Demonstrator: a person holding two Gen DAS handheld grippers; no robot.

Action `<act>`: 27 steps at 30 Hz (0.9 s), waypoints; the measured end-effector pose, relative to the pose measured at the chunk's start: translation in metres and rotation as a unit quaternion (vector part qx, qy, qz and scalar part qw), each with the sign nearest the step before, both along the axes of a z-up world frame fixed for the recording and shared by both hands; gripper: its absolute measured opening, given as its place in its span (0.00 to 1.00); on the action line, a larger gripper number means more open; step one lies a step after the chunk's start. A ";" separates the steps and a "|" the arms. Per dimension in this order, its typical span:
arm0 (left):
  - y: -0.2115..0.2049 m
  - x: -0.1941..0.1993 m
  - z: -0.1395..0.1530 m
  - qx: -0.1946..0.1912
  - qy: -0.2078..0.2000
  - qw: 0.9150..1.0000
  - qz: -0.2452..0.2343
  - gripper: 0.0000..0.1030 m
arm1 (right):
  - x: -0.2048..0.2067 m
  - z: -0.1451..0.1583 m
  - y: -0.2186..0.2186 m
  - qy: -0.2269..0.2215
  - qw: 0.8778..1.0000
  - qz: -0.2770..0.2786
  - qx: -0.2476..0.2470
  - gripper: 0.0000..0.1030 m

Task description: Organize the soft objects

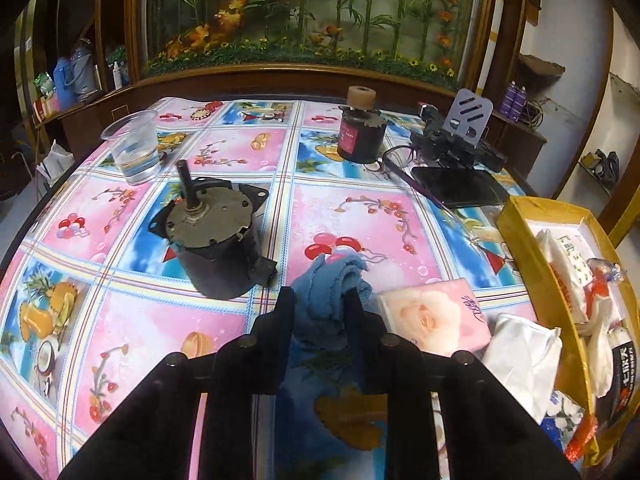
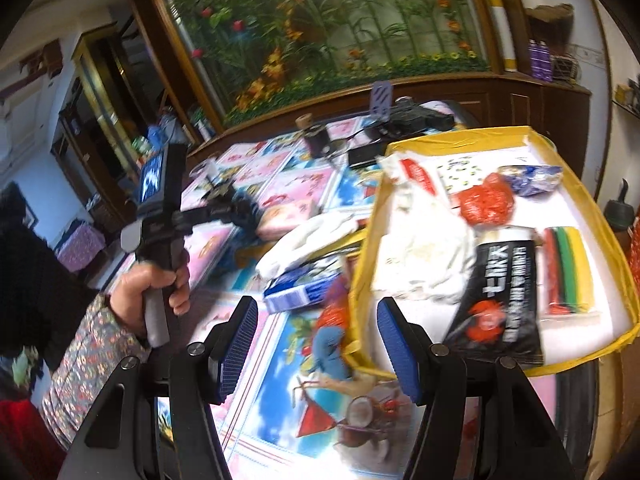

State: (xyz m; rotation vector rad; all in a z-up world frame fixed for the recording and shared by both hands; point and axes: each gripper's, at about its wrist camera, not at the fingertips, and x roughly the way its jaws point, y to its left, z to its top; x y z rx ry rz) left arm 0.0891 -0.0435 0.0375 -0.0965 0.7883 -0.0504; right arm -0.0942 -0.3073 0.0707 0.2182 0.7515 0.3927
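My left gripper (image 1: 320, 300) is shut on a crumpled blue cloth (image 1: 328, 280) lying on the patterned tablecloth (image 1: 140, 320). A pink tissue pack (image 1: 436, 320) and a white plastic bag (image 1: 520, 352) lie just right of it. The yellow-rimmed box (image 1: 520, 232) at the right holds several soft packets and bags. In the right wrist view, my right gripper (image 2: 318, 344) is open and empty above the box's near left corner (image 2: 360, 272). Below it lie a small blue soft item (image 2: 330, 354) and a blue-white pack (image 2: 304, 288). The left gripper (image 2: 236, 210) shows there, held by a hand.
A dark motor (image 1: 216, 240) stands left of the cloth. A plastic cup of water (image 1: 134, 148) is at the back left. A dark cylinder with a beige cap (image 1: 360, 132), glasses, a phone stand (image 1: 468, 120) and a black tablet (image 1: 456, 184) sit at the back.
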 end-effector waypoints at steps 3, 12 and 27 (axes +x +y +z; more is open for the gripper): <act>0.003 -0.015 0.012 -0.019 -0.022 1.000 0.002 0.23 | 0.001 -0.006 0.021 -0.001 0.999 0.013 -0.030 0.64; 0.000 -0.034 0.020 -0.034 -0.039 0.999 -0.017 0.23 | 0.035 -0.007 0.072 -0.015 0.989 0.043 -0.143 0.82; -0.002 -0.036 0.024 -0.034 -0.044 0.998 -0.028 0.23 | 0.081 -0.043 0.100 0.051 0.973 0.046 -0.222 0.71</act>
